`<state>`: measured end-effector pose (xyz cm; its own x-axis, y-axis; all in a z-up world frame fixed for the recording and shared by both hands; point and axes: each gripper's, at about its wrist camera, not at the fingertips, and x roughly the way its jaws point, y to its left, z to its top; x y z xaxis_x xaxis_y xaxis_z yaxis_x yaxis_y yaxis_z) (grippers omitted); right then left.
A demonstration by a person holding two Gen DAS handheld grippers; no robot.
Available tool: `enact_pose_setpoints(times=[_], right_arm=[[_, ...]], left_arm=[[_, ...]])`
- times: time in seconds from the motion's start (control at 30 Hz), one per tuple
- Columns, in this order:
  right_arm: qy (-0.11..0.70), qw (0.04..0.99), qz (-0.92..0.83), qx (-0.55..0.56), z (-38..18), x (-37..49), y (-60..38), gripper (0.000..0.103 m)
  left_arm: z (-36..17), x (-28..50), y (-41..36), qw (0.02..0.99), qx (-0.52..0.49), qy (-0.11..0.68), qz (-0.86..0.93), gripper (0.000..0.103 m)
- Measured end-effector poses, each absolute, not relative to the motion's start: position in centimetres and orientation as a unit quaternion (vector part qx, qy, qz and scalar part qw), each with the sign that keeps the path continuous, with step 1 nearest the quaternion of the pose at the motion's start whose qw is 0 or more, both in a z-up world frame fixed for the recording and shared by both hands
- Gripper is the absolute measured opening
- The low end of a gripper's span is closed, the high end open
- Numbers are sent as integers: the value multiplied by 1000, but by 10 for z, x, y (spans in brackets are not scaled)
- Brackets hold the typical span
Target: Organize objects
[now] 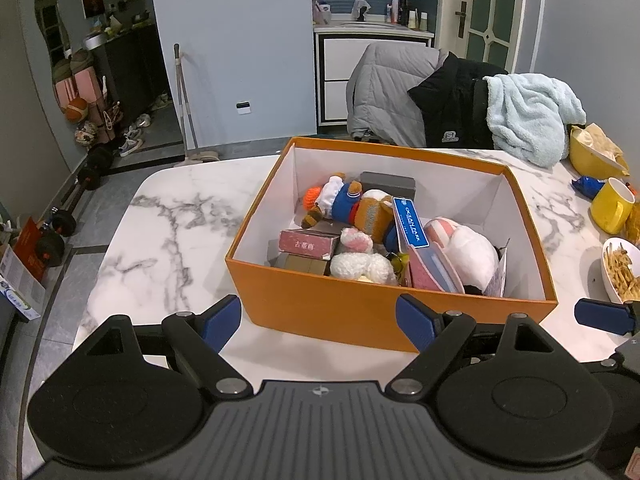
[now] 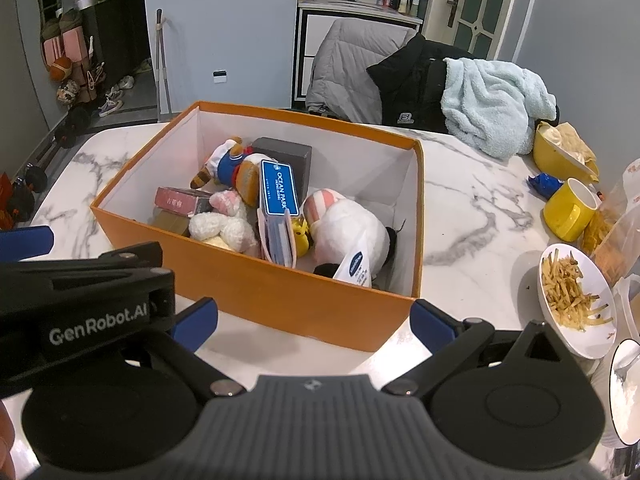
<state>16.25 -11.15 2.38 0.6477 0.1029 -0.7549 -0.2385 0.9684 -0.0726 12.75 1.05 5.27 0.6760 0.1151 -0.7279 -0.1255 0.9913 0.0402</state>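
Both of my grippers hang over the near edge of the marble table (image 1: 168, 216), side by side, and neither holds anything. My left gripper (image 1: 318, 320) has its blue-padded fingers spread wide in front of the orange box (image 1: 320, 312); my right gripper (image 2: 314, 320) is spread just as wide before the same box, at its near right corner. Inside the box lie a raccoon plush in a blue jacket (image 1: 344, 200), a grey block (image 1: 387, 185), a pink carton (image 1: 308, 244), a fluffy white plush (image 1: 362, 266), a blue Ocean Park tag (image 2: 279, 193) and a round white plush with a pink striped cap (image 2: 348, 228), all crowded together. To the right of the box, on the table, stand a yellow mug (image 2: 568, 210) and a plate of fries (image 2: 576, 300).
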Motion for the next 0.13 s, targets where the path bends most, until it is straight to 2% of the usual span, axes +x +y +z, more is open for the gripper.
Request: enact_pose_setpoints(times=[0.13], right_arm=[[410, 903, 96, -85, 24, 163, -112, 102]], left_arm=[[53, 127, 11, 916, -6, 397, 65, 100]])
